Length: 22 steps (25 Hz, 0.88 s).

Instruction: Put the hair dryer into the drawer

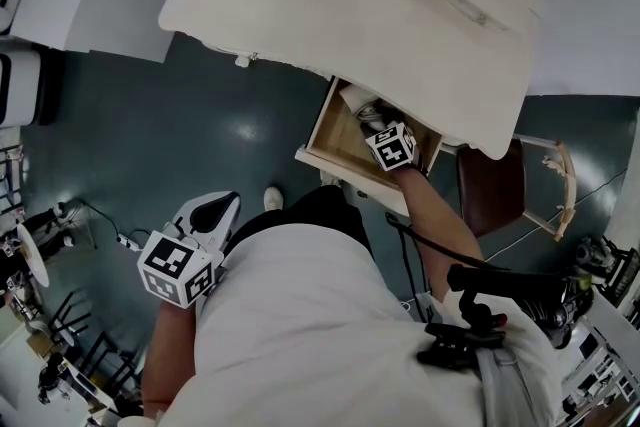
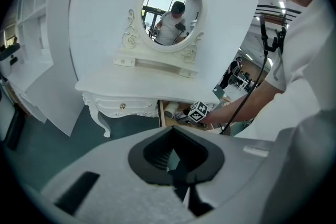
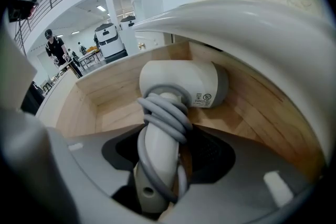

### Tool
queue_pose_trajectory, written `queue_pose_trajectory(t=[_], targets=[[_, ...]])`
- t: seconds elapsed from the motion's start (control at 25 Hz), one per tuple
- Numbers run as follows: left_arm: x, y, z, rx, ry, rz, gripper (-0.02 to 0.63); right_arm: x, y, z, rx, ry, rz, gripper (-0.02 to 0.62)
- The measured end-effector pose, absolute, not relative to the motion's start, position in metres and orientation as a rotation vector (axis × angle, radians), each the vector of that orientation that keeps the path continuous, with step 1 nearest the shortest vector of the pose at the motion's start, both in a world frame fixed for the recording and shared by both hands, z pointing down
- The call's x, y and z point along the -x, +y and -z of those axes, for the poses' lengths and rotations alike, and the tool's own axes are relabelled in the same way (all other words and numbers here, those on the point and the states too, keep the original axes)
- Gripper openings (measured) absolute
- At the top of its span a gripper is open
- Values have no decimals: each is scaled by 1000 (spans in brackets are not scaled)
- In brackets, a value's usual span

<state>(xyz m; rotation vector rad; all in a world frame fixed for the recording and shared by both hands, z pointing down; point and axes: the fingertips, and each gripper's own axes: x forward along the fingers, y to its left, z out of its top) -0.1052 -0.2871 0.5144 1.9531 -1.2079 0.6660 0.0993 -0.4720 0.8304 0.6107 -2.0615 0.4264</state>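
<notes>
1. Two grippers show. The right gripper (image 3: 163,157) has its jaws spread wide and clamped on the handle of the dryer (image 3: 181,84), which fills the gap between them; it points steeply down into the drawer (image 3: 100,99).
2. The left gripper (image 2: 173,165) has its jaws together with nothing between them; it hangs low at the person's left side, over the floor (image 1: 200,115) and well apart from the drawer.
3. The dryer is white and lies inside the drawer; its handle runs toward the right gripper and its barrel lies crosswise at the far end. A grey cord (image 3: 165,113) is wound round the handle in several loops. Whether the barrel rests on the drawer bottom I cannot tell.
4. The drawer is pale wood, pulled out from under the top of the table (image 1: 350,5); bare boards show to the left of the dryer. In the head view, the right gripper's marker cube sits just above the open drawer.
5. The table is cream with carved, curved legs; an oval mirror (image 2: 170,10) in an ornate frame stands on it. A shut drawer front with a small knob (image 2: 122,106) lies left of the open one.
6. The person's right arm (image 1: 440,215) reaches from the body to the drawer; the floor is dark teal.
</notes>
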Motion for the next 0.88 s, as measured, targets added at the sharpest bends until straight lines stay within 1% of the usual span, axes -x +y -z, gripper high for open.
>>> queue_pose_trajectory(t=[0.32,0.52,0.88], targets=[[101,-286,-510,-1985,-1201,-662,3,-100,-472,-833,-606,-2060,-435,258],[105,-280,-506,-2002,-1200,-663,3,-103,-470,-833,-623,-2045,-450,295],[117,-262,-504,-2051,-1182,-635,3,-108,-461,-811,-672,-2044,-442,285]])
